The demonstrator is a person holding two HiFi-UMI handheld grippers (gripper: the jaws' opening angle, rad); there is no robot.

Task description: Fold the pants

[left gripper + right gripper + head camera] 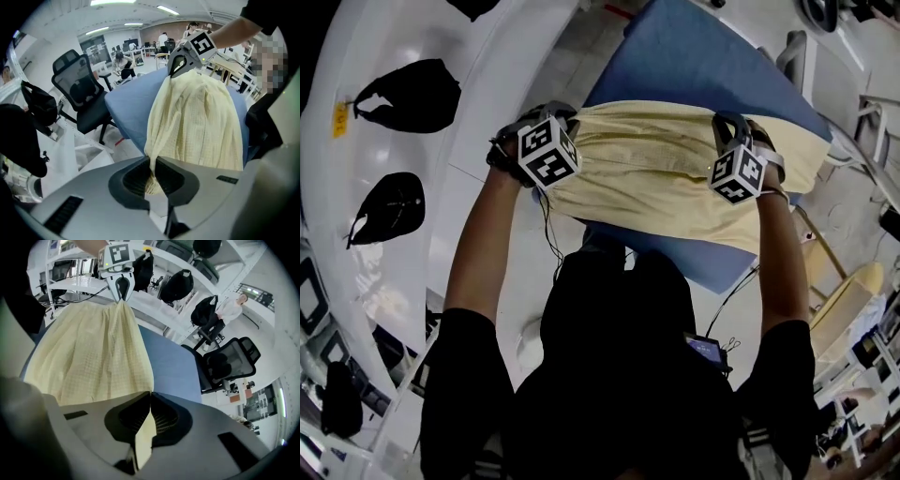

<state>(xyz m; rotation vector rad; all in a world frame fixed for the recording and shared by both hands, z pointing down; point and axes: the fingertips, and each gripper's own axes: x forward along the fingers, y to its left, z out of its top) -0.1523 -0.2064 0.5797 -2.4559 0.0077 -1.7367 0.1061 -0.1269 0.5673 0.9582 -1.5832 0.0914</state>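
Note:
Pale yellow pants [666,178] lie spread across a blue padded table [694,56]. My left gripper [562,120] is shut on the cloth's left end, and my right gripper [729,127] is shut on its right end. In the left gripper view the jaws [152,161] pinch a gathered fold of the pants [201,122], which stretch away to the right gripper [180,63]. The right gripper view has the jaws [150,394] closed on a thin edge of the pants [89,348], with the left gripper [121,289] at the far end.
A white shelf [356,281] with black bags [412,94] runs along the left. A black office chair [79,93] stands beside the blue table [129,112]. More desks and people are far behind. A beige chair [844,309] is at the right.

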